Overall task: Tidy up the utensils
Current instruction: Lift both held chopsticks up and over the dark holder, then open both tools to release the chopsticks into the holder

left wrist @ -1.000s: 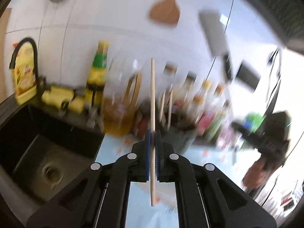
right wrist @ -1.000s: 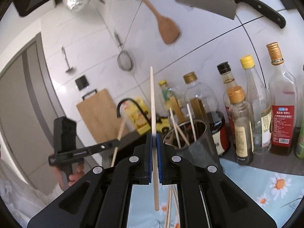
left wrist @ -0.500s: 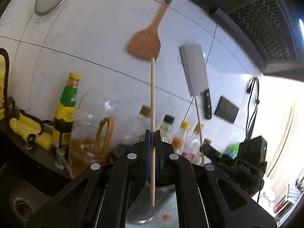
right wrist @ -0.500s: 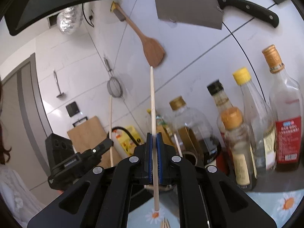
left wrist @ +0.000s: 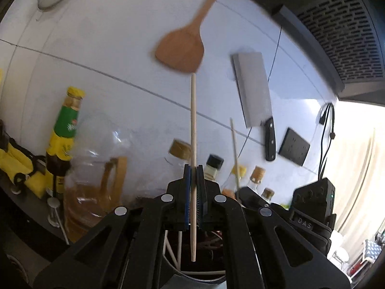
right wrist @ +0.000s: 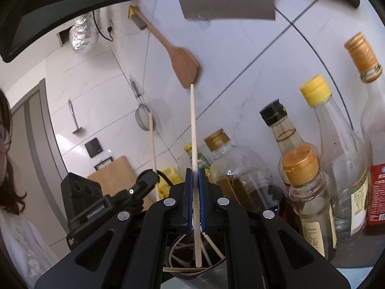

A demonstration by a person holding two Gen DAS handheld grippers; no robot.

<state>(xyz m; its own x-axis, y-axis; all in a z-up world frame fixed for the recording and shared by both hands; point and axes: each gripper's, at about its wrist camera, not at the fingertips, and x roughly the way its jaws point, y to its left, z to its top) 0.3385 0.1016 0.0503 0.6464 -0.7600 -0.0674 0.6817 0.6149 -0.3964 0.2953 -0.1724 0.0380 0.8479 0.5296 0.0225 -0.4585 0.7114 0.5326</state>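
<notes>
- Chopsticks first: our left gripper (left wrist: 194,187) has its blue pads pressed tight on one wooden chopstick (left wrist: 193,130), standing upright, its top at 12 o'clock just under the wooden spatula (left wrist: 181,48) on the wall
- our right gripper (right wrist: 195,192) is pinching a second chopstick (right wrist: 193,132) the same way, nearly upright
- both lower tips hang right over the mouth of the utensil holder (right wrist: 192,271) at 6 o'clock; it already has a few sticks inside, can't tell if the tips touch anything
- from the left wrist view we see the other gripper at 4 o'clock, close by
- cleaver (left wrist: 252,89) hangs at 1 o'clock, sauce bottles (right wrist: 310,207) crowd at 3 o'clock of the holder in the right view
</notes>
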